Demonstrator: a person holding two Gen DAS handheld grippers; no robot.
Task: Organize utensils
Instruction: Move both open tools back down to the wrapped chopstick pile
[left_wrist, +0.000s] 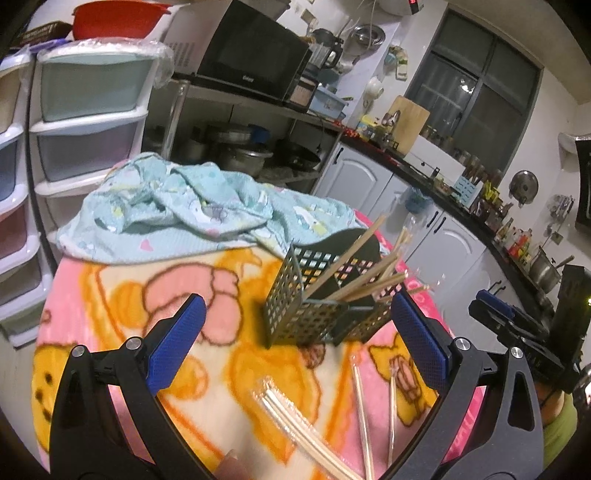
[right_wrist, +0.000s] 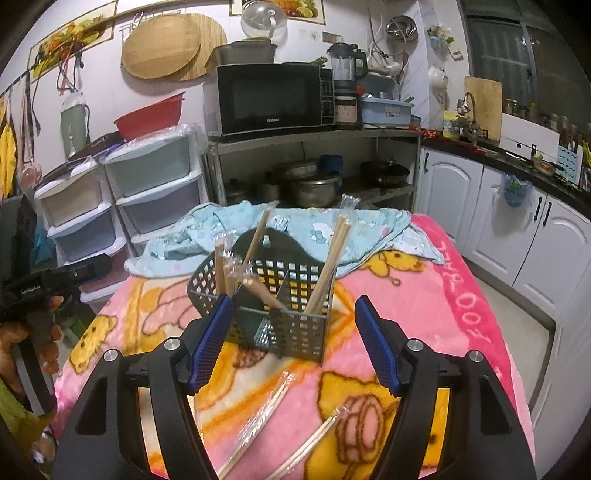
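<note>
- Left gripper (left_wrist: 297, 341): fingers spread wide, nothing between them; it hovers above the blanket (left_wrist: 122, 295), near side of the caddy (left_wrist: 325, 291).
- Right gripper (right_wrist: 291, 349): also wide apart and holding nothing; its left pad (right_wrist: 210, 343) sits just in front of the caddy's near-left corner.
- The caddy is a dark perforated box with dividers, standing upright mid-table on the pink and yellow cartoon blanket.
- Wrapped chopsticks (right_wrist: 332, 258) lean in its compartments: one pair in the right section, several in the left ones.
- More wrapped pairs (right_wrist: 258, 413) lie flat on the blanket, near side of the caddy, between and below the right gripper's fingers.
- A light blue cloth (right_wrist: 314, 229) is crumpled at the far end of the table, behind the caddy.
- Writing: the microwave (right_wrist: 269, 98) on the far shelf reads "Galanz"; the blanket's right edge bears pink characters, upside down, including "200".
</note>
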